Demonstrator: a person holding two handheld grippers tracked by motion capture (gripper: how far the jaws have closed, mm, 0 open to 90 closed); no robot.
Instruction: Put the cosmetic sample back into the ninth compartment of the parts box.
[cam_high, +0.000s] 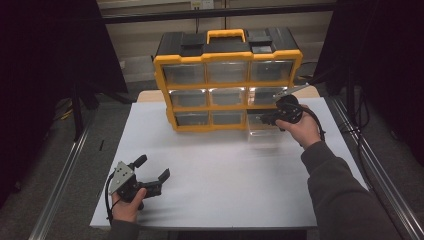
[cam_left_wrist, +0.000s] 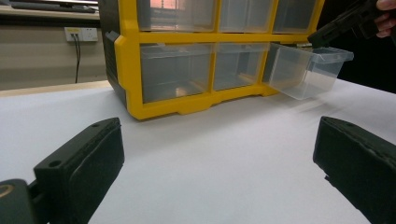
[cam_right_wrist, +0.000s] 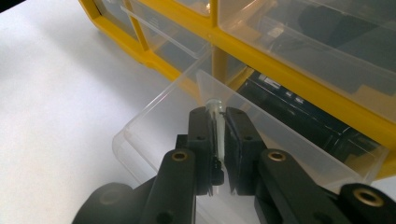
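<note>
High view shows a yellow drawer cabinet (cam_high: 227, 80) standing at the far side of the white bench (cam_high: 225, 185). Its bottom right clear drawer (cam_high: 262, 131) is pulled out in front of the cabinet. The right hand-held gripper (cam_high: 265, 118) has its jaws pressed together on the front lip of this drawer. The left hand-held gripper (cam_high: 151, 168) rests near the front left of the bench, jaws spread wide, nothing between them.
</note>
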